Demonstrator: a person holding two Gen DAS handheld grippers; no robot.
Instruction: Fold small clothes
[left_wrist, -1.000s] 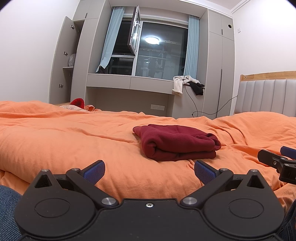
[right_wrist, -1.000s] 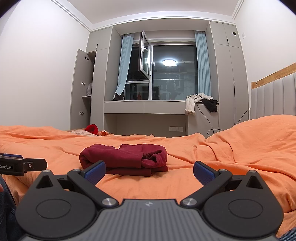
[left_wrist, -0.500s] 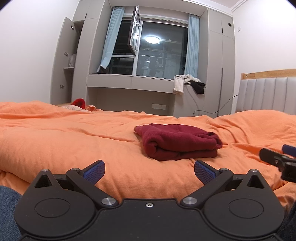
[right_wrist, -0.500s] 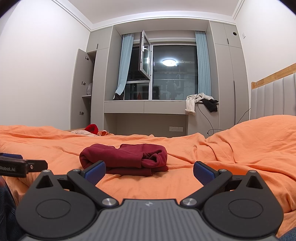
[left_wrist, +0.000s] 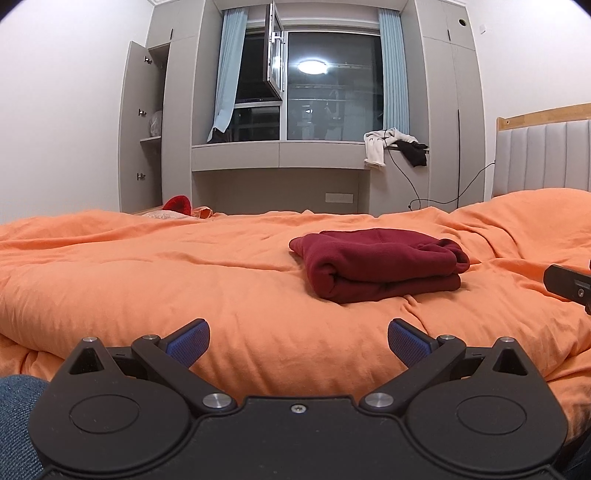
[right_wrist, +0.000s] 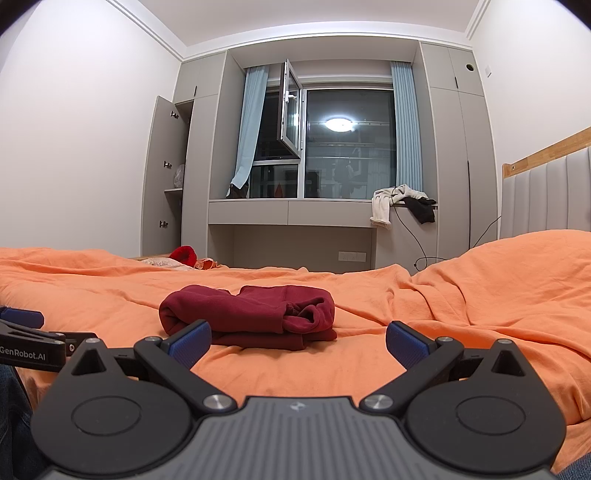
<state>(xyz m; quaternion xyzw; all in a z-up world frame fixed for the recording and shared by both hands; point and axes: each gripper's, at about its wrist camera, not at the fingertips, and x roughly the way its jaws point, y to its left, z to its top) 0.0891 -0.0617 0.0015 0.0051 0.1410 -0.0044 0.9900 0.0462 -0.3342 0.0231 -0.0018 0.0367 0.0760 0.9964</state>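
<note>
A dark red fleece garment, folded into a thick, squarish bundle of several layers, was seen lying on the orange cotton duvet near the middle of the bed, with its rolled fold edge turned toward the cameras. In the right wrist view the looser end of the bundle, where cuffs or hems were gathered, was shown on the right side. The bundle was judged to have been set flat in the open so that it would keep its shape unaided; the folding of this piece was judged to be finished or very nearly so.

The left gripper was held low over the near edge of the duvet, well apart from the garment, with its blue-padded fingers spread wide and nothing between them. The right gripper was held likewise, jaws wide apart and empty, the garment lying beyond its fingers and untouched. Each tool could be glimpsed at the edge of the other's view. Both were judged to be kept back and parted because no hold was needed.

Pale and black clothes were draped on the grey window ledge, and something red lay at the far edge of the bed.
</note>
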